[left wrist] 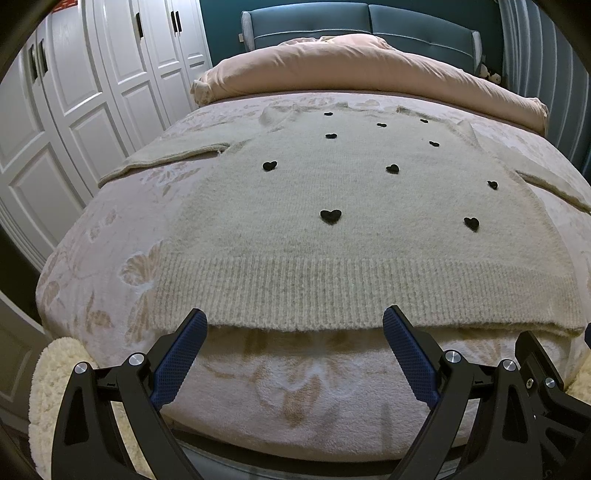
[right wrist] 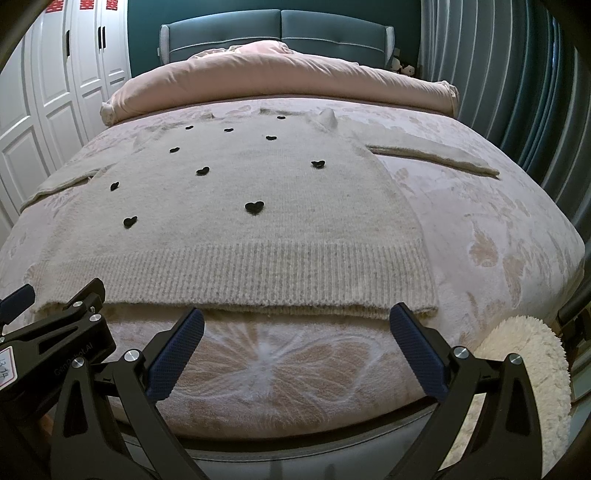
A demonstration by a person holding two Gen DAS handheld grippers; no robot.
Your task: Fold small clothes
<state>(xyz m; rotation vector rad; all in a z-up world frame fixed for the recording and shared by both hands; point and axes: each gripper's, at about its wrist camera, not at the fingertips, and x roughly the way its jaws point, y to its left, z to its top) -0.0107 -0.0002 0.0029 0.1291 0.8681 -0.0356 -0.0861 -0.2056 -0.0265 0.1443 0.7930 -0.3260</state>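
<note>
Here, a cream knit sweater (left wrist: 332,229) dotted with small black hearts (left wrist: 330,216) lies spread flat, front up, on a floral bed blanket (left wrist: 110,236), its ribbed hem (left wrist: 332,291) nearest the cameras and both sleeves stretched sideways. The left gripper (left wrist: 295,323) hovers just short of the hem, blue-padded fingers (left wrist: 181,354) spread wide with nothing between them. The right gripper (right wrist: 297,321) is likewise wide apart and empty, its fingertips level with the hem's near edge; whether they touch the knit cannot be told. In the right wrist view the left tool appears at the lower left. A rolled pink duvet (right wrist: 280,70) lies along the teal headboard (right wrist: 277,29); white wardrobe doors (left wrist: 92,92) stand on the left.
</note>
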